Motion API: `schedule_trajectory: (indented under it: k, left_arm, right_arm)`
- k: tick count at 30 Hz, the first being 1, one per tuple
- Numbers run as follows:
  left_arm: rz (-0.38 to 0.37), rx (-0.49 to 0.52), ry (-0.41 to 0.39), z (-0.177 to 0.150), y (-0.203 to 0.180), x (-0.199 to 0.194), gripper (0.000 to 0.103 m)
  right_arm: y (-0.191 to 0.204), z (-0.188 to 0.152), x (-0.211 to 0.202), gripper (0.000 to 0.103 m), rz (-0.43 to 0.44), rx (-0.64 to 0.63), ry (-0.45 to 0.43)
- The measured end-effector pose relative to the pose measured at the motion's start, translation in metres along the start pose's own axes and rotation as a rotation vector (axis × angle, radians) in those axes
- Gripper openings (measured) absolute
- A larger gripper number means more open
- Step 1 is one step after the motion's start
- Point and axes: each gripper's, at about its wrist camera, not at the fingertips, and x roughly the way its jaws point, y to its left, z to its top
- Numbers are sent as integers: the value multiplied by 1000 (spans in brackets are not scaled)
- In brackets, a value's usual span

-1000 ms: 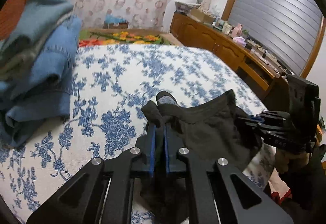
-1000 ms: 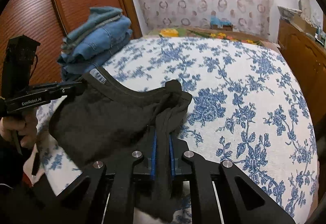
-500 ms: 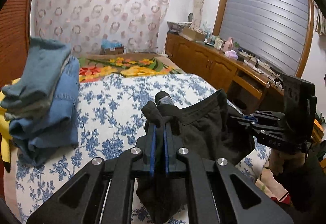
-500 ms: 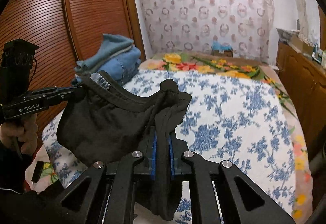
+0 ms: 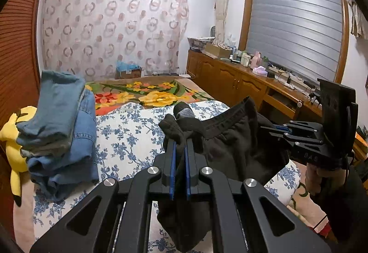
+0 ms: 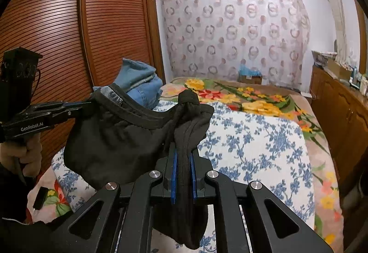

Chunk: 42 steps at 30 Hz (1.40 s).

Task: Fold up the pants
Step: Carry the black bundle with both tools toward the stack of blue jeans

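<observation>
Black pants [image 5: 232,147] hang by their waistband between my two grippers, lifted above the bed. My left gripper [image 5: 179,144] is shut on one end of the waistband. It also shows in the right wrist view [image 6: 88,104]. My right gripper [image 6: 183,149] is shut on the other end of the waistband, and shows in the left wrist view [image 5: 269,127]. The pants [image 6: 115,138] sag in a pouch between them. The legs hang down out of sight below the fingers.
A stack of folded jeans [image 5: 59,128] lies on the blue-flowered bed cover [image 5: 128,133], also seen in the right wrist view [image 6: 140,85]. A yellow plush toy [image 5: 12,138] lies beside it. A wooden wardrobe [image 6: 69,34] stands left, a wooden cabinet [image 5: 232,82] right.
Both grippers have risen with the pants, lifting them well up off the bed. The view now takes in the walls and ceiling.
</observation>
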Motion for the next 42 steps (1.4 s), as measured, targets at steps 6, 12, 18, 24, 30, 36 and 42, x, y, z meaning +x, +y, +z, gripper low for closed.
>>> schedule_trajectory:
  k: [6, 12, 18, 24, 30, 36, 42]
  left_arm:
    - [14, 8, -35, 7, -1, -15, 8]
    - [24, 11, -74, 13, 1, -32, 8]
    - [38, 18, -106, 19, 4, -45, 8]
    - [71, 8, -128, 24, 12, -54, 8]
    - [121, -2, -140, 32, 28, -58, 8]
    - [183, -17, -137, 41, 50, -54, 8]
    - [234, -48, -122, 47, 74, -41, 8]
  right_arm:
    - [4, 10, -6, 9, 5, -25, -28]
    - [13, 19, -14, 9, 18, -55, -60]
    - [19, 29, -17, 9, 22, -76, -78]
    - [24, 45, -9, 9, 37, -117, -100]
    - [26, 61, 17, 9, 76, -145, -116]
    - [16, 75, 49, 9, 128, -157, -123]
    - [-4, 92, 85, 9, 176, -178, -128]
